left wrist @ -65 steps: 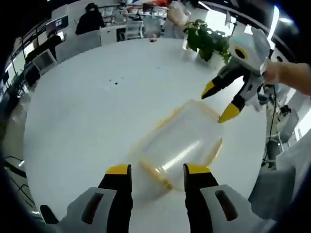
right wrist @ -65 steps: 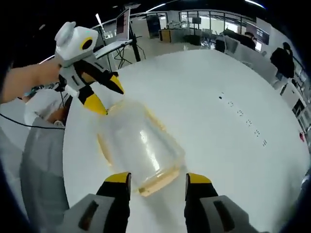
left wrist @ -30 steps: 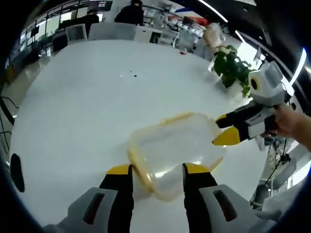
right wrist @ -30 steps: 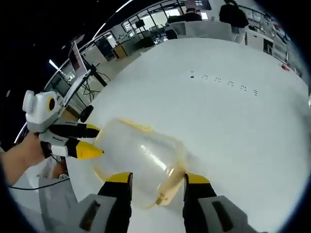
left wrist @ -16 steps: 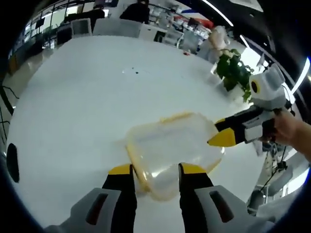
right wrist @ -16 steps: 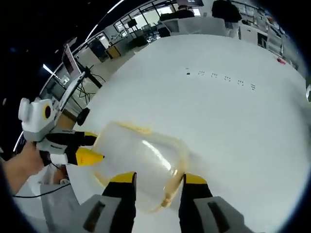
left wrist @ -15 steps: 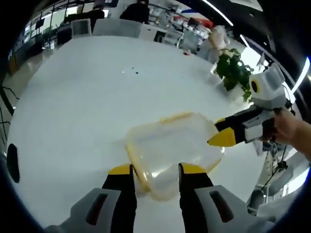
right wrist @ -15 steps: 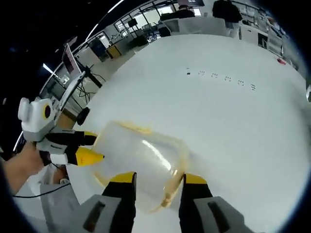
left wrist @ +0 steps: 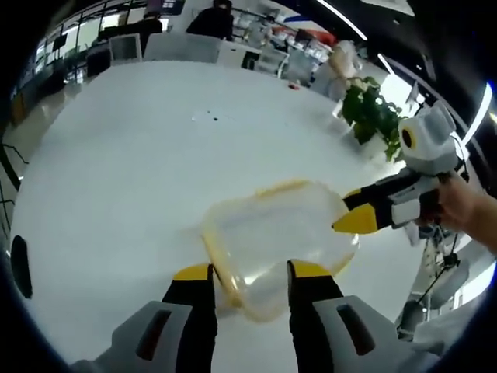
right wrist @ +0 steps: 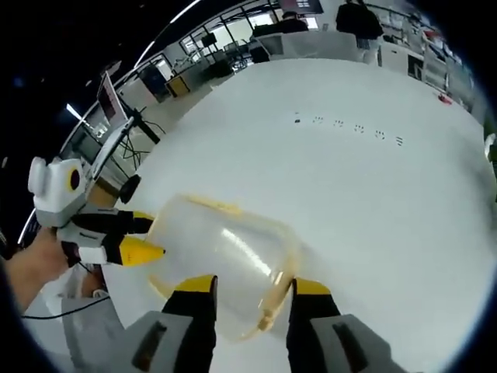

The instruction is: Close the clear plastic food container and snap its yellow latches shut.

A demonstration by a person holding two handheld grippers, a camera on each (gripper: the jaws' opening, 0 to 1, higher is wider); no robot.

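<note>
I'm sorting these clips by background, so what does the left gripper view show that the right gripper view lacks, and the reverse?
Left gripper view alone: a potted plant at the table's far edge, and the right gripper coming in from the right, its jaw tips at the container's end.

Right gripper view alone: a row of small dark marks on the table and a stand off its left edge, plus the left gripper at the container's other end.

Both: the clear container with yellow trim on the white table, and office desks behind.
</note>
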